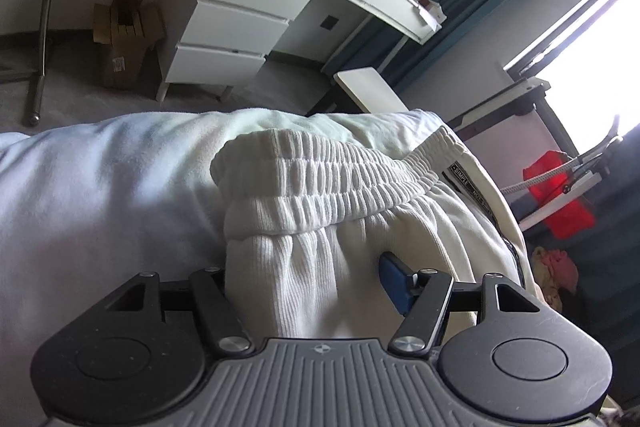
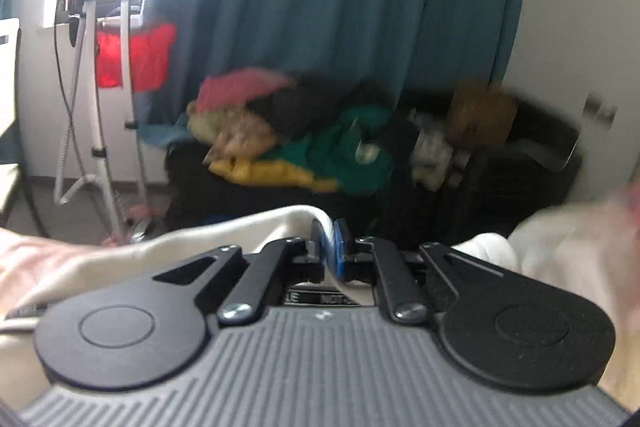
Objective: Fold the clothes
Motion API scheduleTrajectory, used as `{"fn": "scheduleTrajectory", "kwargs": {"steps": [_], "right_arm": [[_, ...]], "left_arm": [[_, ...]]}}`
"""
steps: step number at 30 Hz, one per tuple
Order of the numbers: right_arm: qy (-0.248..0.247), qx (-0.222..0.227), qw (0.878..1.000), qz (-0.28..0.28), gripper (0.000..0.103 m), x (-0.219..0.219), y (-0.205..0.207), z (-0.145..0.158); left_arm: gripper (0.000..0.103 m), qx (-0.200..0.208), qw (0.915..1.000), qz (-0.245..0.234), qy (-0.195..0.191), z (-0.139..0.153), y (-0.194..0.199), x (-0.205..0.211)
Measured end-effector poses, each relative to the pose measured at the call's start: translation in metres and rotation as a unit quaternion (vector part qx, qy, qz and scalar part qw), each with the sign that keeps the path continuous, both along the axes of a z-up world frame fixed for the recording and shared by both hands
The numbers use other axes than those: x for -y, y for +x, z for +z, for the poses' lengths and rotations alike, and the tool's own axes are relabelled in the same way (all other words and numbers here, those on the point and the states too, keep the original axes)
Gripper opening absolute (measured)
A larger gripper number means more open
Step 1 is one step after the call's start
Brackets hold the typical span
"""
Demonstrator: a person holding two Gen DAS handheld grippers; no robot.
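White ribbed trousers (image 1: 320, 195) with an elastic waistband and a black label stripe lie on a pale bed sheet (image 1: 100, 187). My left gripper (image 1: 308, 279) is open, with bunched trouser cloth just below the waistband lying between its jaws; only the right blue fingertip (image 1: 394, 275) shows, the left one is hidden under cloth. My right gripper (image 2: 329, 247) is shut on a cream edge of the trousers (image 2: 240, 231), which drapes off to the left; the black label shows just behind the fingers.
A white desk with drawers (image 1: 240, 19), a cardboard box (image 1: 128, 35) and a metal pole (image 1: 48, 7) stand beyond the bed. Teal curtains (image 2: 340, 7), a heap of coloured clothes on a dark sofa (image 2: 312, 147) and a white stand with a red cloth (image 2: 120, 55) face the right gripper.
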State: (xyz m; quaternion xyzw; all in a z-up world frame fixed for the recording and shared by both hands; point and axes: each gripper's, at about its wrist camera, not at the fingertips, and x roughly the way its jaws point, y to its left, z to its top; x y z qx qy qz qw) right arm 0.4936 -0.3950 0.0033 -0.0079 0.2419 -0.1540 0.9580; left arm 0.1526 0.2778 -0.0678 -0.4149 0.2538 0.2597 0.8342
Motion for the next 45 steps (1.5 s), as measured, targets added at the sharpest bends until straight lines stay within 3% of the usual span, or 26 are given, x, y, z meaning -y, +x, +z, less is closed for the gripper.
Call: {"fn": "scheduleTrajectory", "kwargs": {"steps": [1,3,5,6,12,15,20,24,26,27,30,31,33,34,35,40,45], "right_arm": [[0.022,-0.008,1.0,0.001,0.009,0.005,-0.002,-0.009],[0.045,-0.02,0.999,0.0,0.025,0.006,-0.016,-0.018],[0.065,-0.032,0.997,0.003,0.07,-0.001,-0.031,-0.022],[0.081,-0.036,0.996,0.009,0.076,-0.001,-0.04,-0.02],[0.199,-0.025,0.979,0.036,0.079,0.003,-0.113,-0.017],[0.235,0.008,0.971,0.048,0.079,-0.002,-0.163,-0.013],[0.249,-0.039,0.961,0.114,0.081,-0.026,-0.187,-0.03],[0.258,-0.076,0.948,0.167,0.08,-0.046,-0.206,-0.043],[0.246,-0.116,0.941,0.199,0.075,-0.067,-0.19,-0.053],[0.226,-0.127,0.944,0.206,0.075,-0.079,-0.181,-0.058],[0.229,-0.137,0.944,0.192,0.075,-0.096,-0.159,-0.074],[0.251,-0.13,0.94,0.189,0.071,-0.097,-0.154,-0.079],[0.258,-0.124,0.939,0.188,0.046,-0.1,-0.154,-0.087],[0.254,-0.121,0.942,0.186,0.022,-0.103,-0.154,-0.09],[0.254,-0.114,0.943,0.184,0.01,-0.102,-0.159,-0.09],[0.281,-0.035,0.943,0.172,0.006,-0.079,-0.212,-0.058],[0.253,0.021,0.959,0.126,0.006,-0.052,-0.262,-0.009]], "left_arm": [[0.066,0.0,1.0,0.002,0.003,0.0,0.0,0.002],[0.066,-0.001,1.0,0.005,0.008,0.001,0.0,0.007],[0.066,-0.004,0.9999,-0.001,0.01,0.001,-0.001,0.01],[0.068,-0.004,0.9999,-0.014,0.007,0.002,-0.001,0.01],[0.07,0.0,0.9985,-0.04,-0.037,0.002,-0.014,0.006],[0.069,0.001,0.997,-0.048,-0.061,0.002,-0.023,0.003],[0.07,0.004,0.9931,-0.061,-0.1,0.001,-0.037,-0.002],[0.07,-0.004,0.9931,-0.06,-0.101,-0.003,-0.04,0.005],[0.07,-0.011,0.9937,-0.059,-0.094,-0.007,-0.039,0.012],[0.07,-0.014,0.9941,-0.059,-0.091,-0.009,-0.038,0.015],[0.074,-0.021,0.9955,-0.075,-0.054,-0.01,-0.028,0.031],[0.075,-0.022,0.9958,-0.078,-0.042,-0.011,-0.024,0.035],[0.08,-0.024,0.9961,-0.08,-0.028,-0.012,-0.019,0.041],[0.08,-0.024,0.9962,-0.08,-0.026,-0.012,-0.017,0.042],[0.08,-0.023,0.9963,-0.079,-0.023,-0.013,-0.016,0.043],[0.081,-0.016,0.9971,-0.074,-0.014,-0.016,-0.01,0.046],[0.079,-0.004,0.997,-0.063,-0.046,-0.019,-0.017,0.037]]}}
